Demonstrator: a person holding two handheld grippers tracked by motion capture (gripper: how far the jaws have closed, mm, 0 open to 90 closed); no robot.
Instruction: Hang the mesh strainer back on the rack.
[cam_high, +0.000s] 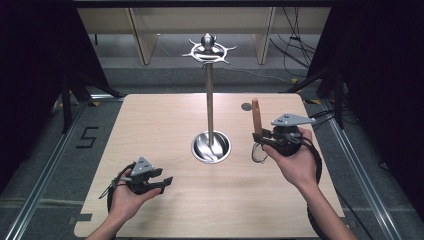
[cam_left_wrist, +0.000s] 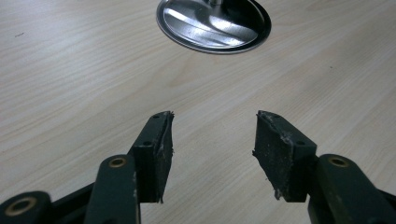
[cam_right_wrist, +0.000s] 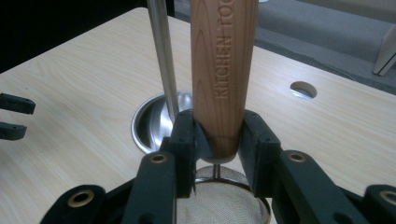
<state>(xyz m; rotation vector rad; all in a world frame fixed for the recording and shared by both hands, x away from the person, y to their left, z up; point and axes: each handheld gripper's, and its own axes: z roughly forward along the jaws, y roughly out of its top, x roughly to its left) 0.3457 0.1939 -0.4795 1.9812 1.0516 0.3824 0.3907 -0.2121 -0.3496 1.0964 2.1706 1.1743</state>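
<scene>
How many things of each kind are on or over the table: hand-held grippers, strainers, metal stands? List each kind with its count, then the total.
Hand-held grippers: 2, the left gripper open and the right gripper shut on the strainer's handle
Wooden-handled mesh strainer: 1
Metal hanging stand with round base: 1
Total: 4

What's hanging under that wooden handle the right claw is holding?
A thin metal stem leads down from the wooden handle to a round mesh strainer. The right claw, clamped on the handle's lower end, covers the strainer's sides; its bottom is out of frame.
</scene>
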